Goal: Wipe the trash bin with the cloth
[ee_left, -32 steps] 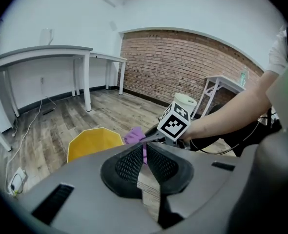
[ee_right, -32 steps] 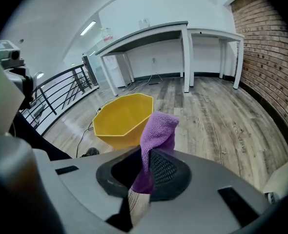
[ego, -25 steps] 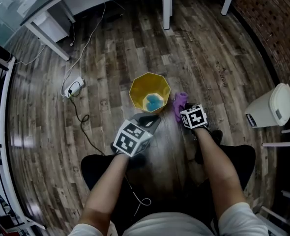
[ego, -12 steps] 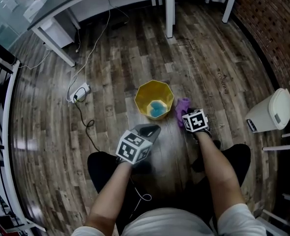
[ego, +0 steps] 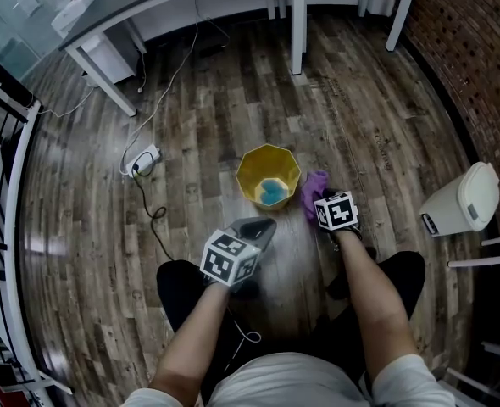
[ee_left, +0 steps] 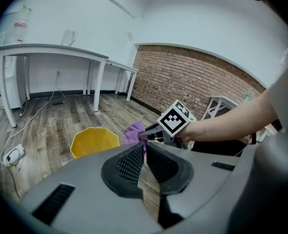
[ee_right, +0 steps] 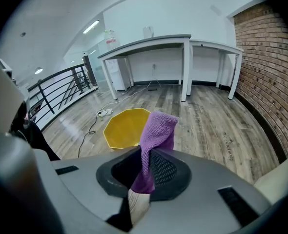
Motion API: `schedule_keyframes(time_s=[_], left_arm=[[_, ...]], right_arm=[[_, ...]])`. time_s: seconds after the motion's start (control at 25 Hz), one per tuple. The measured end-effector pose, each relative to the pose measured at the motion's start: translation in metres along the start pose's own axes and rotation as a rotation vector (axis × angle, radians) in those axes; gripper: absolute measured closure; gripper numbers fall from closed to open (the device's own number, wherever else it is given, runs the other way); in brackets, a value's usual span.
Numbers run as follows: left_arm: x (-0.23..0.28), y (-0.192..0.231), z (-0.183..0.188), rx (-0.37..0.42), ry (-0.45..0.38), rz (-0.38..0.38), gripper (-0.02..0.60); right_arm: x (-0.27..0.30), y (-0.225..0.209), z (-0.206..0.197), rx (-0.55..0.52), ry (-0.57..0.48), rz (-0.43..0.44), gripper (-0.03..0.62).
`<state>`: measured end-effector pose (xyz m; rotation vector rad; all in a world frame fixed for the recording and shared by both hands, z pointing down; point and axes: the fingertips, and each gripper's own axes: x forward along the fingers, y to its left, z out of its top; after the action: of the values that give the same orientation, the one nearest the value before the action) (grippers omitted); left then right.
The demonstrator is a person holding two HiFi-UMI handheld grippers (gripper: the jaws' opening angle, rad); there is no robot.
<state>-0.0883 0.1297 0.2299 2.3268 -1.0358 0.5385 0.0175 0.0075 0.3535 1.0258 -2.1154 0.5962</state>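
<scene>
A yellow many-sided trash bin (ego: 269, 170) stands open on the wood floor, with something blue (ego: 272, 192) at its bottom. Just right of the bin, my right gripper (ego: 318, 203) is shut on a purple cloth (ego: 313, 186). In the right gripper view the cloth (ee_right: 157, 130) stands up out of the closed jaws, and the bin (ee_right: 123, 127) lies beyond them. Nearer to me than the bin, my left gripper (ego: 263, 225) is shut with nothing in it. Its view shows the bin (ee_left: 94, 141) ahead on the left and the cloth (ee_left: 133, 132) beside it.
A white lidded bin (ego: 463, 198) stands at the right by the brick wall (ego: 479, 49). A power strip (ego: 145, 160) with trailing cables lies to the bin's left. White desk legs (ego: 298, 24) stand behind it. A black railing (ego: 0, 168) runs along the left.
Both grippers have lifted a little above the floor, with the cloth still in the right one. The head view has shifted, so the bin sits lower in the picture.
</scene>
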Motion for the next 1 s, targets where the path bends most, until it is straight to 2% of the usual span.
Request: schedule_keyframes(time_s=[0.32,0.48,1.0], left_arm=[[-0.032,-0.025,0.014,-0.015,-0.081,0.026,0.563],[-0.05,-0.047,0.006,-0.046,-0.103,0.016,0.563],[-0.1,-0.105,-0.004,-0.058,-0.188,0.027,0.563]], right_arm=[[-0.046,0.016,0.015,0.014,-0.078,-0.002,0.547],[-0.082,0.031,0.016,-0.006,-0.13,0.001,0.547],[-0.196,0.083,0.011,-0.029,-0.317,0.012,0.546]])
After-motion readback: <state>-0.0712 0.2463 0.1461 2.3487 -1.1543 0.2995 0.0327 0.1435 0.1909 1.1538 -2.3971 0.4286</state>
